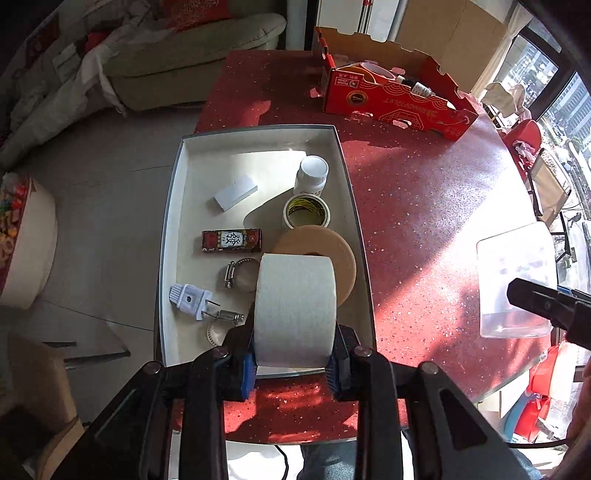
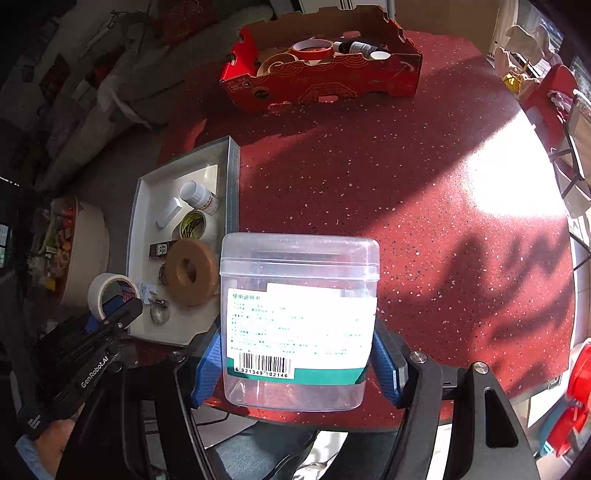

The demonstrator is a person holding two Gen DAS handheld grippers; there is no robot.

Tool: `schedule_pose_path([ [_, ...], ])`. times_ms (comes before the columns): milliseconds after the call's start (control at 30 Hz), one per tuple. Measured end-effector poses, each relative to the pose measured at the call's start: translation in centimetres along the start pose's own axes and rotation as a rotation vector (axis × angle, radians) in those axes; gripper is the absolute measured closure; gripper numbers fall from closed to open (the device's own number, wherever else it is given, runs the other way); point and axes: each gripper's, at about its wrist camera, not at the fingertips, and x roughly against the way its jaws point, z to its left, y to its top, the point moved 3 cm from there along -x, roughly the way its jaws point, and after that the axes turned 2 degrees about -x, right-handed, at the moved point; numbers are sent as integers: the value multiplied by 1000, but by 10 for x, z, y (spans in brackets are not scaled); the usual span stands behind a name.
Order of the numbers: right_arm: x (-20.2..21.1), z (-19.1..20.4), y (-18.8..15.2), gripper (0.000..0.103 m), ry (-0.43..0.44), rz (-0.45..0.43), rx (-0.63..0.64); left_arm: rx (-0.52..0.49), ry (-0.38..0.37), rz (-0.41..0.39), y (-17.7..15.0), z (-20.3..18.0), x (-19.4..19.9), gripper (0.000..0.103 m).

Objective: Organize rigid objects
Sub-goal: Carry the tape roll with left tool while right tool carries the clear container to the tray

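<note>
I am in a lived-in home, in its sitting and dining space. My red speckled tabletop (image 1: pixel 424 206) is the landmark: just beyond its far left corner sits a pale green sofa (image 1: pixel 192 62) heaped with bedding and a red cushion (image 1: pixel 192 13). To the tabletop's right, tall windows (image 1: pixel 554 99) look out on city buildings. Grey floor tiles (image 1: pixel 110 192) run along its left side, and a red fruit carton (image 1: pixel 391 92) stands at its far edge.

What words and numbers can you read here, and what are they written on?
"6 921349 102146": under the barcode on the clear plastic tub in the right gripper.
"GenRobot.AI": on the left gripper.
"發": on the small dark box in the white tray.
Tub label's green print and the red cardboard box lettering: too blurred.
</note>
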Motion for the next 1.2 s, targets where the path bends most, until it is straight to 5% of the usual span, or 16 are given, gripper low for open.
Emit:
schedule_pose_path([
  [333, -10, 48, 7, 33, 27, 8, 121, 117, 34, -6, -11, 44, 4, 71],
  [1200, -35, 129, 30, 33, 49, 51, 313, 173, 3, 22, -2, 56, -25, 71],
])
